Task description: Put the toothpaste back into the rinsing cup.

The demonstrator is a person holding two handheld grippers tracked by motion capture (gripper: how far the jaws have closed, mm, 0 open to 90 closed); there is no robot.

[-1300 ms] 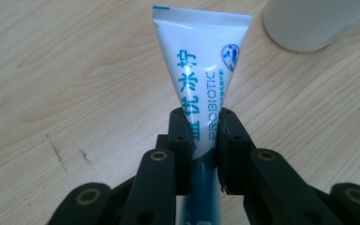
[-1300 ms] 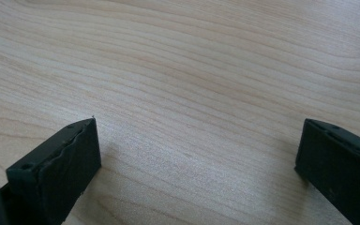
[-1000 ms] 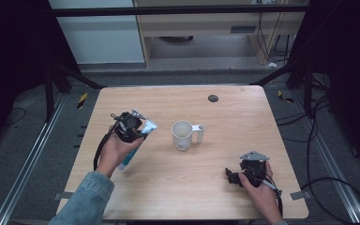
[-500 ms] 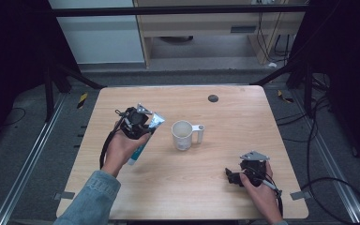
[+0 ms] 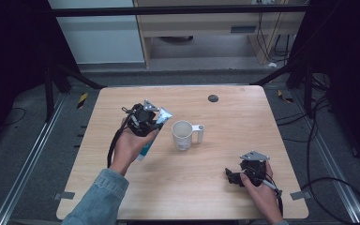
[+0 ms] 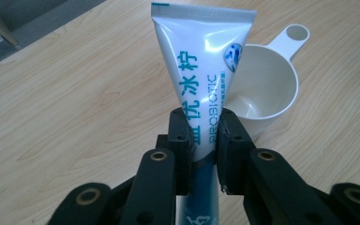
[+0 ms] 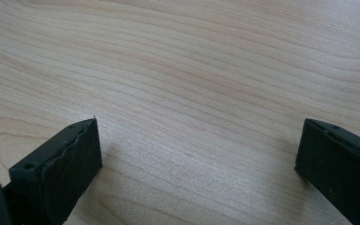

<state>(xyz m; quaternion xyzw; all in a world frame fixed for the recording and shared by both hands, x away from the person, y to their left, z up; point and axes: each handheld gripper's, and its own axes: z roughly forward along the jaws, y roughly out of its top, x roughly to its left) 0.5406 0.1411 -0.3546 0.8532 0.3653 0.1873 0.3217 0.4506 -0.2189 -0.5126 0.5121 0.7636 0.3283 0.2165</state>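
Toothpaste tube (image 6: 201, 79), white plastic with teal lettering and a flat crimped end, stands clamped between the jaws of the left gripper (image 6: 201, 140), its crimp pointing away from them and its darker cap end running back below the pads. It looks light and soft-walled: a squeeze at mid-body could dent it or push paste toward the cap, so the firmer shoulder near the cap is likely the safer hold. Glossy skin may slip. Just beyond the jaws sits a cream plastic mug (image 6: 262, 89) on the wooden tabletop (image 6: 75, 93). Right gripper (image 7: 199, 159) rests with jaws spread wide, nothing between them.
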